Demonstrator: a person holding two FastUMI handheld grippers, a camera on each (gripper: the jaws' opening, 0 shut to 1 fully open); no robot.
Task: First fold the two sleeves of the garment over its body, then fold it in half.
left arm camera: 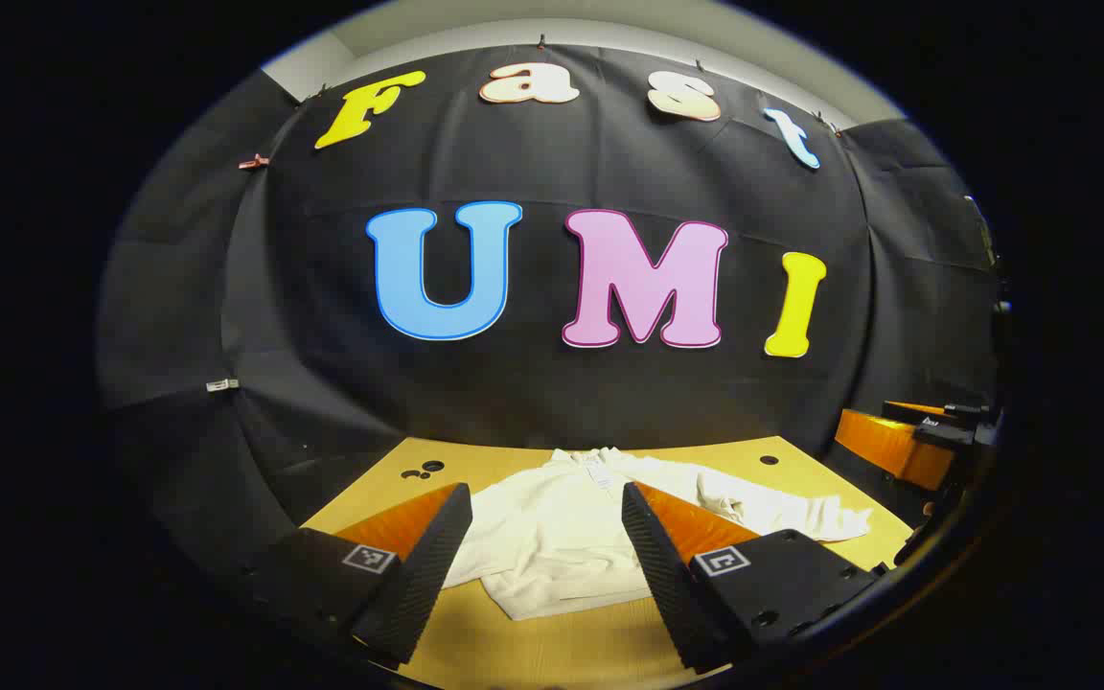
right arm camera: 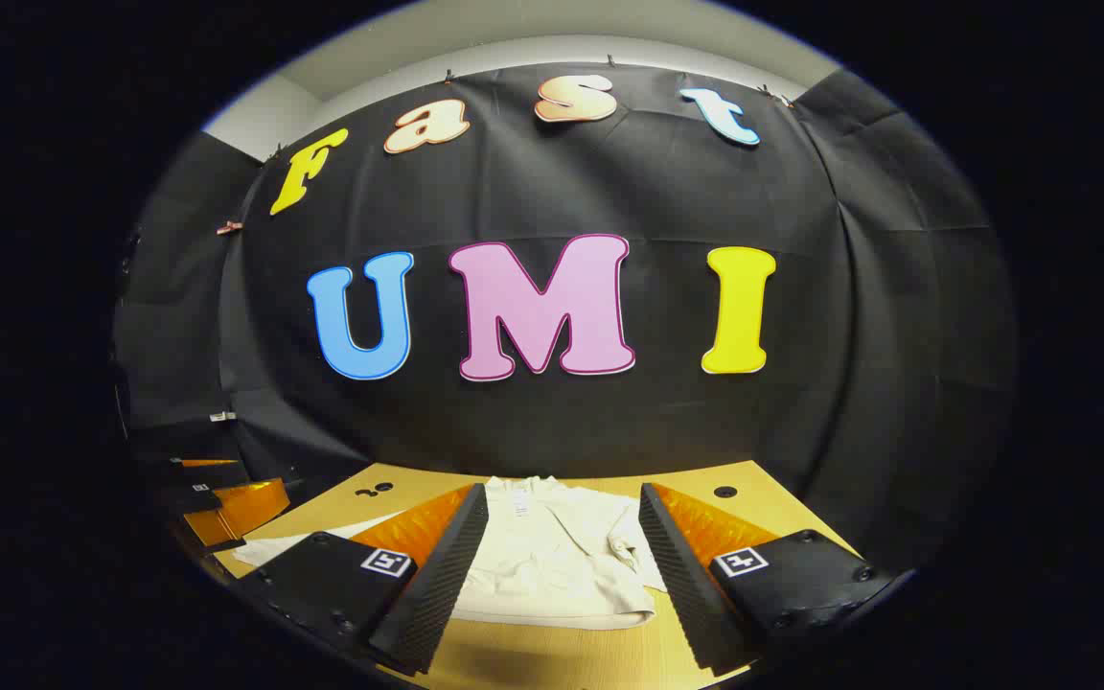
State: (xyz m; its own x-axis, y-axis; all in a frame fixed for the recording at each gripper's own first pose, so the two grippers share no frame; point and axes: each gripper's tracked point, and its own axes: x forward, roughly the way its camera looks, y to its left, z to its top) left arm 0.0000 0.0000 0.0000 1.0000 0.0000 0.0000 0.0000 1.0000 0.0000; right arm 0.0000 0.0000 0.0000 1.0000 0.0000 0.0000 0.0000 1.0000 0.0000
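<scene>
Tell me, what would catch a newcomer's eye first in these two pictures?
A white garment lies spread on the wooden table before the black cloth wall, with one sleeve stretched out sideways in the left gripper view. At the bottom of each view a pair of wide-open fingers frames it: the left gripper and the right gripper, neither holding anything.

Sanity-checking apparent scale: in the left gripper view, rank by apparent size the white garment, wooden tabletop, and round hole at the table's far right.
1. Tan wooden tabletop, partly hidden.
2. White fabric garment, partly behind the fingers.
3. Small round dark hole, clearly smallest.
</scene>
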